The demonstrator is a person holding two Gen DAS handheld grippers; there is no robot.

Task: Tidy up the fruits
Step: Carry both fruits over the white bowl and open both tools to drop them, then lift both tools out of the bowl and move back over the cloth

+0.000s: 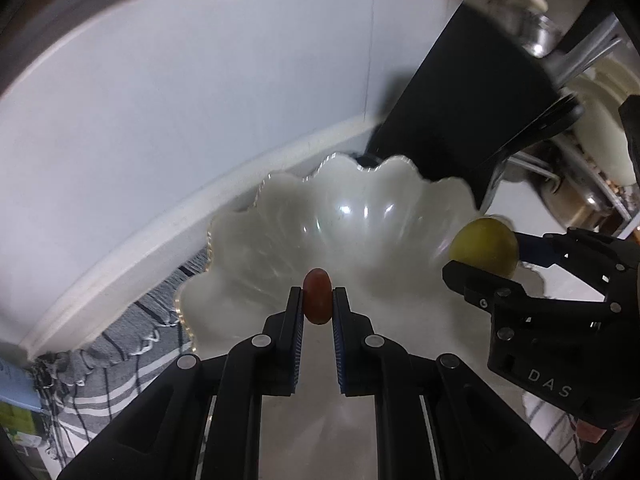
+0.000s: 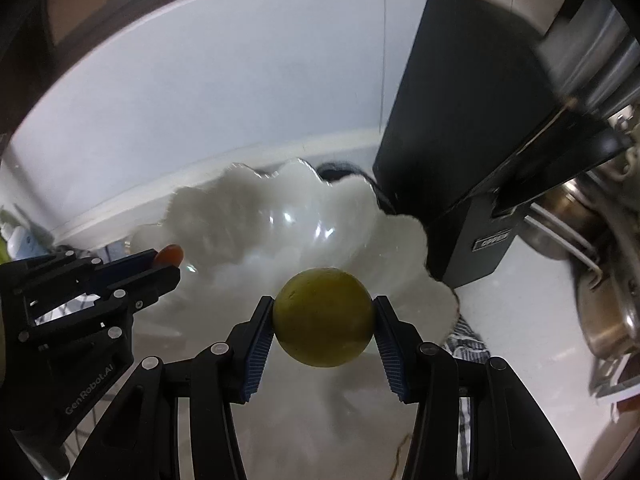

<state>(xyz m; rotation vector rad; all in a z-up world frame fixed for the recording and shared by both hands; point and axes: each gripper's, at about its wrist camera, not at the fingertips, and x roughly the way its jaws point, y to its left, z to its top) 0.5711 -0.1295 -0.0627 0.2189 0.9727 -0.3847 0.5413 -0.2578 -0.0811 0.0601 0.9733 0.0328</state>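
Clutter rings the white scalloped bowl (image 1: 340, 224): a black box-shaped appliance (image 1: 460, 108) stands just behind its far right rim, steel pots and a rack (image 2: 600, 300) crowd the right side, and a grey striped cloth (image 1: 132, 336) lies under the bowl's left edge on the tabletop (image 2: 516, 292). A white wall (image 1: 180, 100) closes the back. The left tongs (image 1: 318, 304) pinch a small reddish-brown fruit (image 1: 317, 296) over the bowl's near side. The right tongs (image 2: 324, 320) pinch a round yellow-green fruit (image 2: 324, 316) over the bowl's right part. The appliance's label is blurred and unreadable, and both tongs' bodies hide the bowl's near rim.
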